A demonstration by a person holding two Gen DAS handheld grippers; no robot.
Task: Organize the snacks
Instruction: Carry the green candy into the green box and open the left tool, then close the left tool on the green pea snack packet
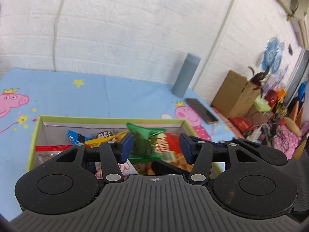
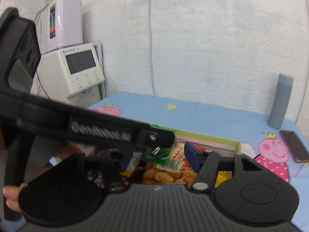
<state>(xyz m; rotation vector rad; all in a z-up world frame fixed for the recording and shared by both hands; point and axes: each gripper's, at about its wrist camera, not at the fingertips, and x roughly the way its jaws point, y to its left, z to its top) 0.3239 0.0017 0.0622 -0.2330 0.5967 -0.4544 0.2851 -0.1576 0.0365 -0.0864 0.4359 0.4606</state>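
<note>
Left tongs (image 1: 156,147): spread wide; green crinkled snack packet (image 1: 143,142) between the blue pads (image 1: 126,146), touching the left pad only, well off the right one
Right tongs (image 2: 161,157): spread, gripping nothing; left pad hidden behind the other gripper's black body
Box: green-rimmed cardboard box (image 1: 108,118) on the blue cartoon-print table (image 1: 108,90); holds assorted snack packs, red fried-chicken pack (image 2: 171,169) under the green packet
Beyond box: grey cylinder (image 1: 186,75); dark phone (image 1: 201,111)

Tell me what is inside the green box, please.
The green box holds mixed snacks: a green packet, a red fried-snack bag, a blue wrapper. The left claw covers the near part.
</note>
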